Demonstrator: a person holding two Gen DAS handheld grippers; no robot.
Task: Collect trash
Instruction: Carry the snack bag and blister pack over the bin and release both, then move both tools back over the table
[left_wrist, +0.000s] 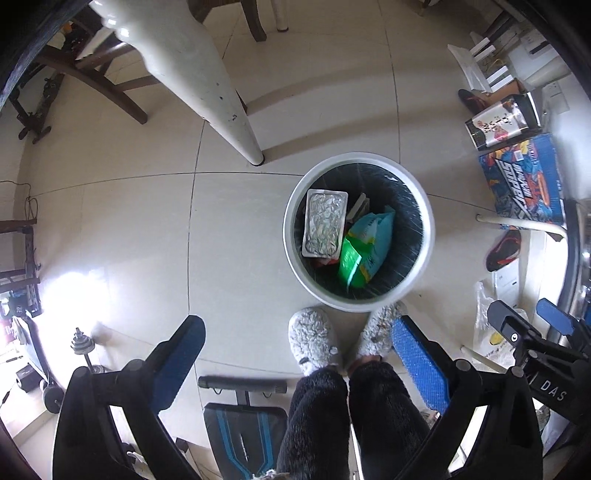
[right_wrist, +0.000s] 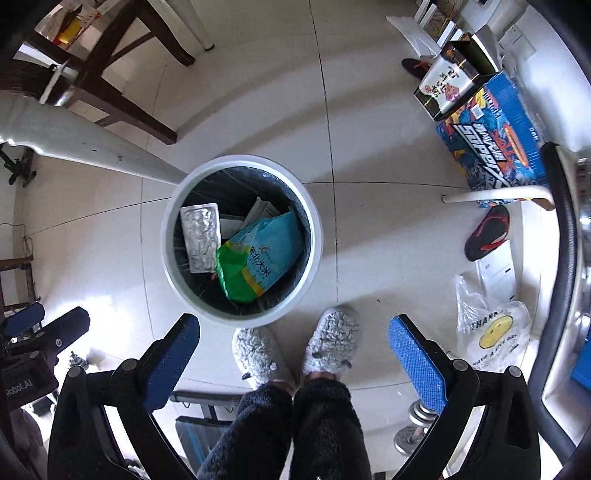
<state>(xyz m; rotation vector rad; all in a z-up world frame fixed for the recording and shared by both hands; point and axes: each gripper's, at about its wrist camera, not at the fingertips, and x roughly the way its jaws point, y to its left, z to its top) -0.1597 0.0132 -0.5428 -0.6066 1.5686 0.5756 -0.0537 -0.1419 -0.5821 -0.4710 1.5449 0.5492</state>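
Left gripper (left_wrist: 297, 363): textured blue pads spread apart, empty
Right gripper (right_wrist: 293, 362): likewise parted, empty
Bin (right_wrist: 177, 266): round white rim, dark liner; on tiled floor (right_wrist: 388, 229)
Trash: crinkled foil tray (right_wrist: 201, 236), glossy rice bag (right_wrist: 258, 254) inside bin

Glossy cream floor tiles (left_wrist: 240, 229) fill both views, with bright glare at lower left. A white table leg (left_wrist: 207, 81) slants from the upper left, dark wooden chair legs (right_wrist: 122, 74) beside it. Boxes (right_wrist: 495, 140) crowd the upper right.
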